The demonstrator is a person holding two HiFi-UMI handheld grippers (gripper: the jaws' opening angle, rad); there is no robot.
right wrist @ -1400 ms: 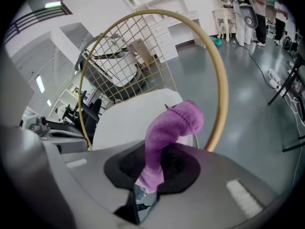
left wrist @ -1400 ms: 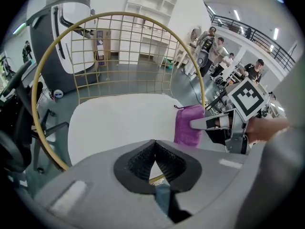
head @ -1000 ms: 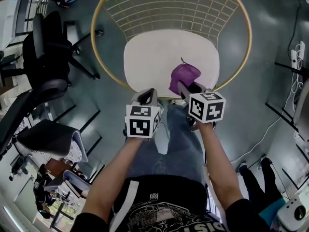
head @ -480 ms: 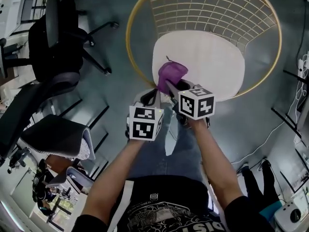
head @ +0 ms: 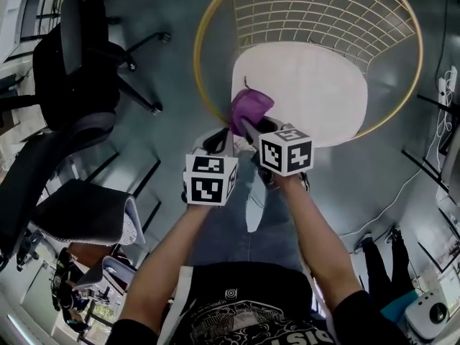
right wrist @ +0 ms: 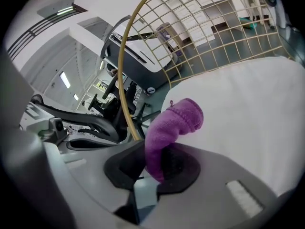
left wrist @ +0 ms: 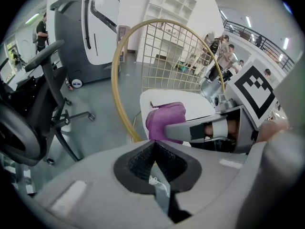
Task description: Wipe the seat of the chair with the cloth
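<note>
Floor [head: 169, 20]: grey and bare in a strip between the gold chair and a black office chair [head: 72, 63] at the person's left; cables [head: 431, 128] trail along its right side.

Chair [head: 196, 63]: a round gold hoop rings a wire-grid back [head: 323, 13]; the hoop's near-left curve passes just beside both grippers.

Seat [head: 316, 85]: a white, plain pad, uncovered across its whole width to the right of the cloth; its near-left edge lies under the cloth.

Right gripper [head: 246, 125]: jaws clamped on the lower end of the cloth, reaching in over the seat's near-left edge.

Left gripper [head: 219, 141]: jaws pressed together with nothing between them, held just beside the right one, short of the hoop.

Cloth [head: 249, 108]: purple knit, bunched, standing up out of the right jaws with its top curled over; it sits above the seat's near-left edge, close to the hoop, and contact with the pad cannot be made out.

Head view only: the person's arms, jeans and the spread of floor on both sides.

Left gripper view only: a tall grey machine [left wrist: 93, 27], white shelving and people by a railing behind the chair; the right gripper [left wrist: 190, 129] crosses in from the side with the cloth [left wrist: 164, 120] at its tip.

Right gripper view only: the cloth's [right wrist: 174, 123] ribbed hem and small loop, and the grip [right wrist: 157, 165] itself.
</note>
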